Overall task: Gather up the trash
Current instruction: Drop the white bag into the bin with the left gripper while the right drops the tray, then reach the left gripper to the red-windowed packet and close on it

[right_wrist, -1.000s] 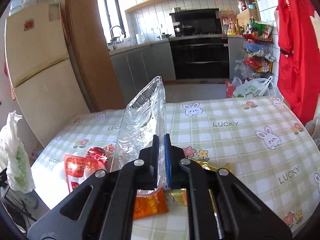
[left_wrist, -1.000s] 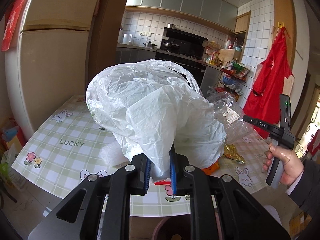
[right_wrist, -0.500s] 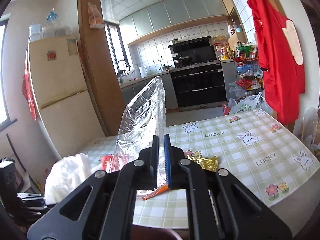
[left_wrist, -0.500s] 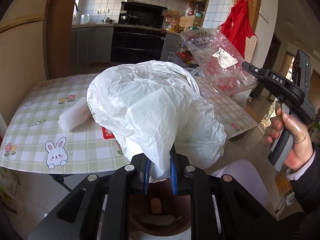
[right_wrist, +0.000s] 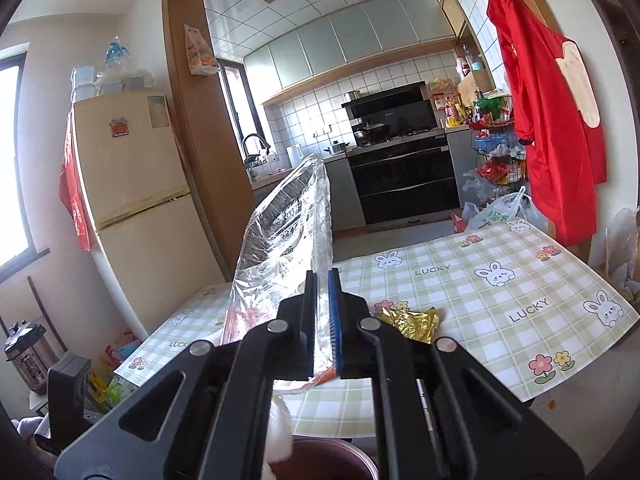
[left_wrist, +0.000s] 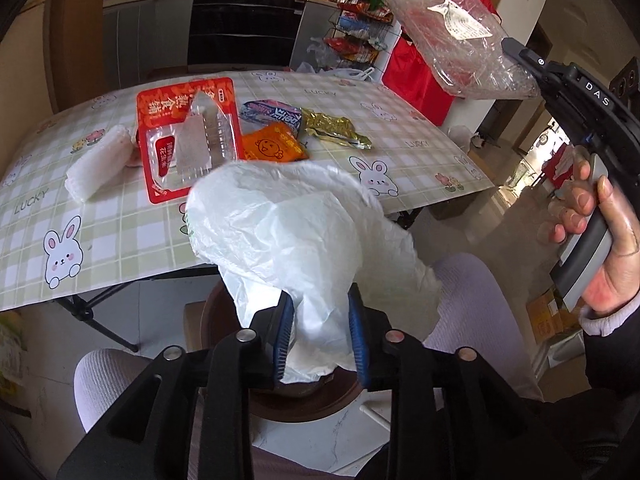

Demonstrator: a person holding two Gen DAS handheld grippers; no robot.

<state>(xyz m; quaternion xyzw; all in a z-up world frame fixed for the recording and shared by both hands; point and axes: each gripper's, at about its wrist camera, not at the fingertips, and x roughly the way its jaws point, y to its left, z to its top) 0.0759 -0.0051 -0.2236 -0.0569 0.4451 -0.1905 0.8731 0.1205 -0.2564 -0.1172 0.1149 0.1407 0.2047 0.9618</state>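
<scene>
- Since the earlier frame, left gripper (left_wrist: 319,336) jaws have just been opening; crumpled white plastic bag (left_wrist: 296,240) sits loosely between, above brown bin (left_wrist: 304,400) off the table's near edge.
- Right gripper (right_wrist: 322,320) is clamped tight on the clear ribbed plastic tray (right_wrist: 288,248), long axis pointing up and away.

white plastic bag (left_wrist: 304,248): crumpled, its tail hanging loose between my left tongs' parted pads above the dark bin (left_wrist: 304,396) | clear plastic tray (right_wrist: 288,248): creased, rim nipped in my right tongs, held aloft on edge | table (left_wrist: 400,136): wrappers, red, orange, gold
</scene>
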